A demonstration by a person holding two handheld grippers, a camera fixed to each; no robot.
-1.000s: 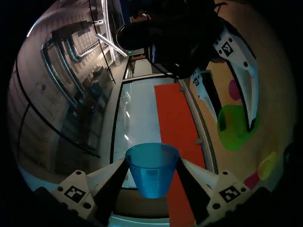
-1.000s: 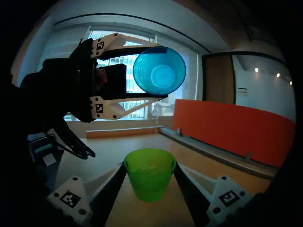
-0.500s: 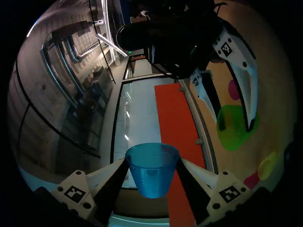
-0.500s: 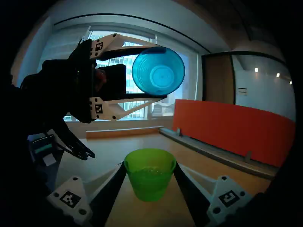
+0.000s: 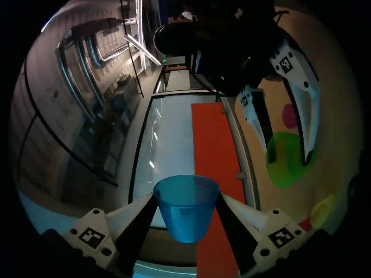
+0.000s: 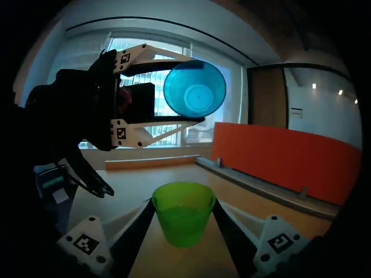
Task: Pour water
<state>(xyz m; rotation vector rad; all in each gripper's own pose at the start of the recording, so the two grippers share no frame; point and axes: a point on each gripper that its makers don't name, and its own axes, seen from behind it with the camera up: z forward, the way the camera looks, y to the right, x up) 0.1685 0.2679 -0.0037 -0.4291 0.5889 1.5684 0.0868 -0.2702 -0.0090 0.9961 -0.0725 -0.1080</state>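
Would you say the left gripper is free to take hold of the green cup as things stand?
Probably not: the left gripper is shut on the blue cup, and the green cup is clamped in the right gripper, which closes off both its sides.

the left gripper (image 6: pixel 197 89), rolled sideways above the right gripper (image 6: pixel 183 207), clamps a blue cup (image 5: pixel 186 220). the right gripper sits level, clamping a green cup (image 6: pixel 183 227).
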